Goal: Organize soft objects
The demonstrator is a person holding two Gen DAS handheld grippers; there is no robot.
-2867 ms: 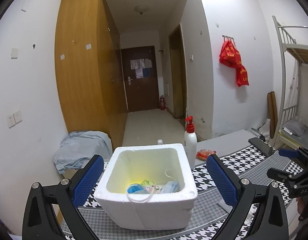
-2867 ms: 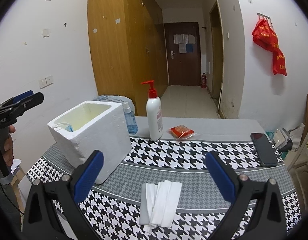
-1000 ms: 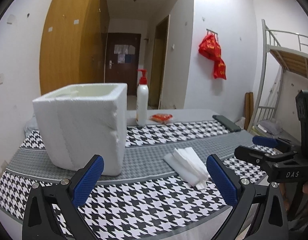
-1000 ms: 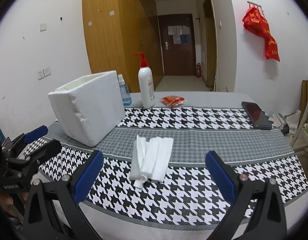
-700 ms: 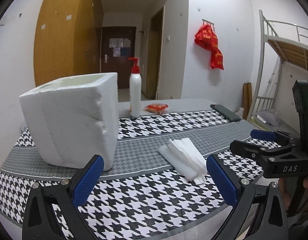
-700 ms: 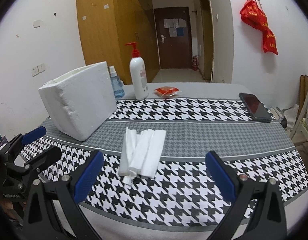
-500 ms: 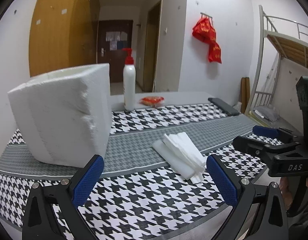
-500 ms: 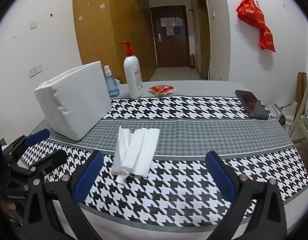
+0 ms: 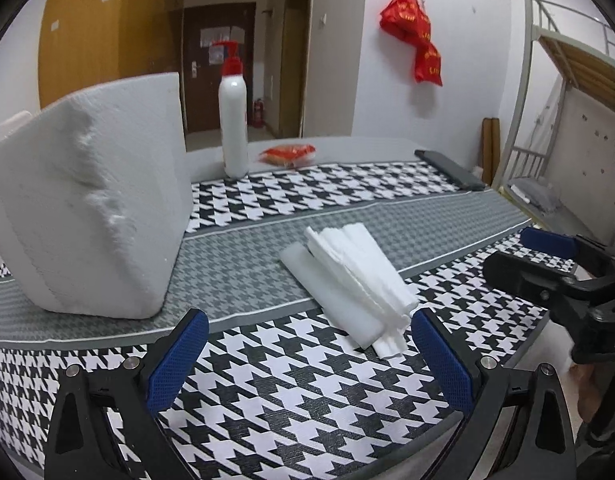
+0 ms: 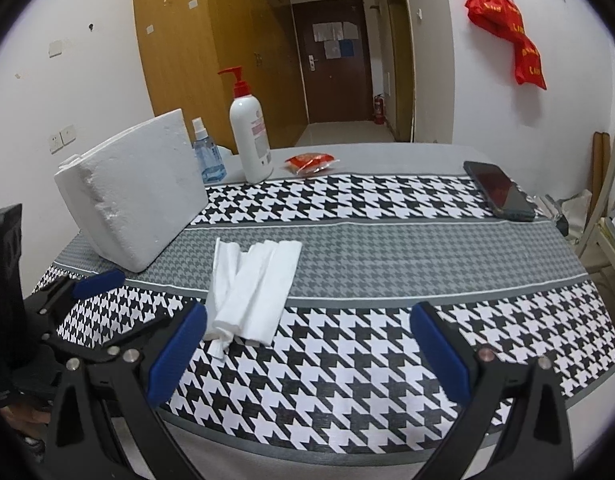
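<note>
Blue spray bottle (image 10: pixel 206 156), seemingly, shows only rightward; each gripper (image 9: pixel 309 354) (image 10: pixel 307 350) gapes empty.

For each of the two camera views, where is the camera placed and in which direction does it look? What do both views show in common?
Left wrist: sits on the left gripper, low at the table's near edge, facing the foam box and the tissue stack; its own open blue-padded fingers show, the right gripper at right.
Right wrist: sits on the right gripper, facing across the tablecloth toward the door; open fingers show, the left gripper at left.
Shared: box, tissues, pump bottle, red packet, phone.
</note>
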